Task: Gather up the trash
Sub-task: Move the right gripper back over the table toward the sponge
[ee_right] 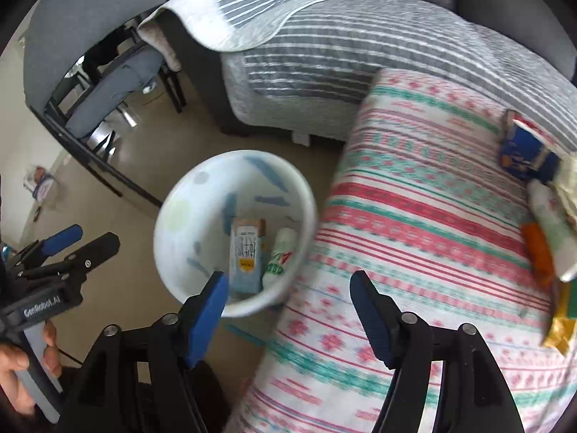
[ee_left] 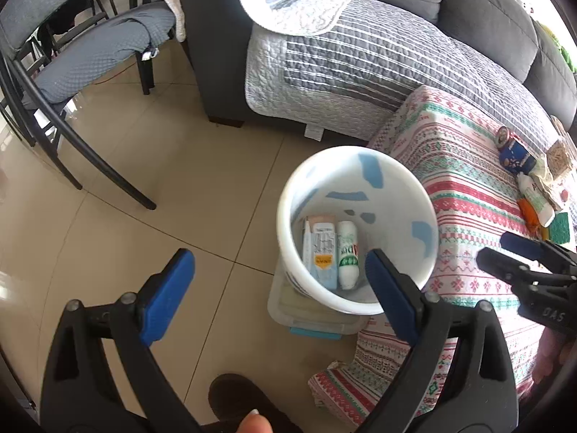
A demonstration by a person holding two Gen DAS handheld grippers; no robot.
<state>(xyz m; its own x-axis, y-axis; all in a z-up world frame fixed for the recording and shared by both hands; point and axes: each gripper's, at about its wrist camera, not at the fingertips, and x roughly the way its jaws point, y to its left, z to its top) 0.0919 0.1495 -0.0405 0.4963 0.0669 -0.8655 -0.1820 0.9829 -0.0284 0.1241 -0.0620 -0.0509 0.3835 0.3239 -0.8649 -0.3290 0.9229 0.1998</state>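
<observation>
Both hand-held grippers empty w/ jaws apart: left hand-held gripper (ee_left: pixel 279 281) over bin (ee_left: pixel 288 213) rim, right hand-held gripper (ee_right: pixel 288 297) over bin edge & counter (ee_right: pixel 414 216). Bin on floor (ee_left: pixel 162 166) beside cloth-covered counter, holding carton (ee_left: pixel 322 249) & white bottle (ee_left: pixel 348 254) side by side. More trash on counter's far end: blue can (ee_right: pixel 528 153), white bottle w/ orange wrapper (ee_right: pixel 539 252) just beside. Sofa (ee_left: pixel 360 54) behind.
</observation>
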